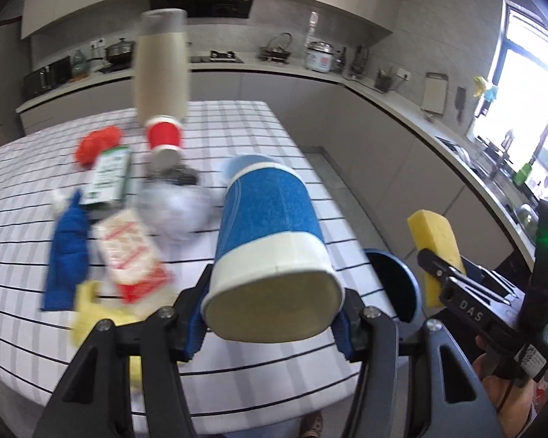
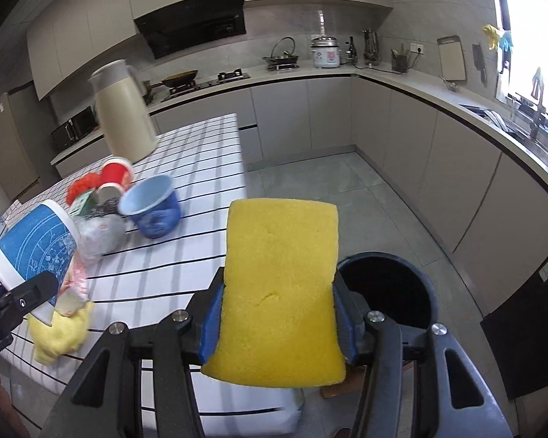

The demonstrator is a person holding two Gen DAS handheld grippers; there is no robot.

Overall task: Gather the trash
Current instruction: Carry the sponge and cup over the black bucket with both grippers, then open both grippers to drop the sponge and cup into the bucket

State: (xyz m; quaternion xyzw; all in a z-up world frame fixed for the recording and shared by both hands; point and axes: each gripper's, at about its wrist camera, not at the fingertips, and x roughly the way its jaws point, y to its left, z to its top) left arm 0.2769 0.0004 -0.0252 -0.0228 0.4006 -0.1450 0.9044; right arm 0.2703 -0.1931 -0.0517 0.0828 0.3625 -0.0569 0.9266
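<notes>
The left gripper (image 1: pixel 270 323) clamps a blue paper cup (image 1: pixel 270 241) near its base, above the table (image 1: pixel 237 372); light and crushable, it wants a gentle squeeze. The right gripper (image 2: pixel 277 323) pinches a soft yellow sponge (image 2: pixel 281 273) by its sides, beside the bin (image 2: pixel 433 292).

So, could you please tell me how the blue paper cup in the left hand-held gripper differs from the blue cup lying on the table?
The held blue-and-white cup is clamped in the left hand-held gripper, above the table; the tabletop blue cup lies free on its side. The held one looks intact and has white bands; the tabletop one looks crumpled and is blue all over. Both are blue disposable cups.
</notes>
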